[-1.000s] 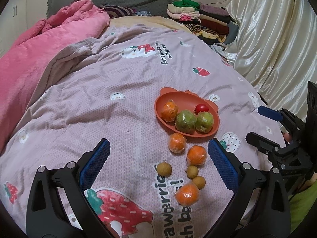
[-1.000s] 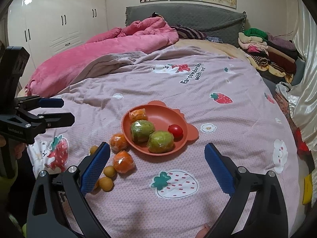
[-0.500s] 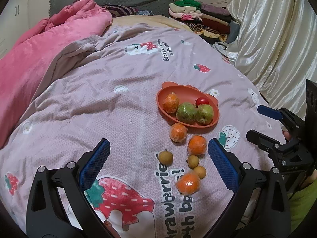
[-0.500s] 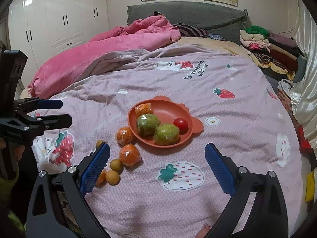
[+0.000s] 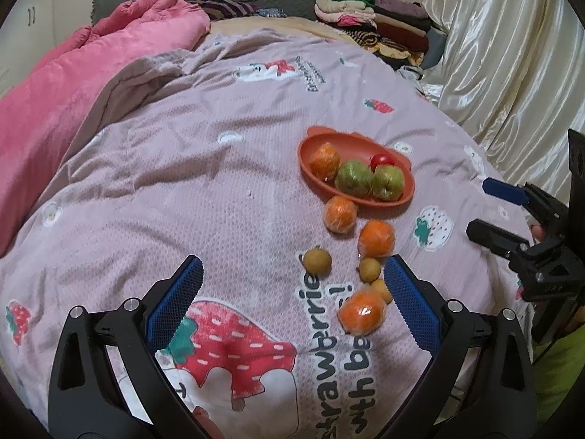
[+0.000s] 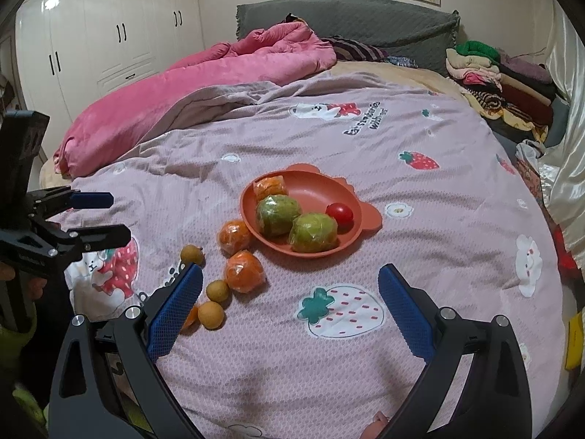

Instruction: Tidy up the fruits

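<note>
Wrapped fruits (image 6: 278,215) in orange plate (image 6: 310,186), others (image 6: 244,270) beside

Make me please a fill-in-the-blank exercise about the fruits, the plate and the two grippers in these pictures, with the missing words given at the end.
1. The orange plate holds ___ pieces of fruit.
2. The only red fruit, a small tomato, lies ___ the plate.
3. Both the left gripper and the right gripper are ___ and hold nothing.
4. Three wrapped oranges, such as this one, lie on the ___ beside the plate.

Missing words: four; on; open; blanket
</note>
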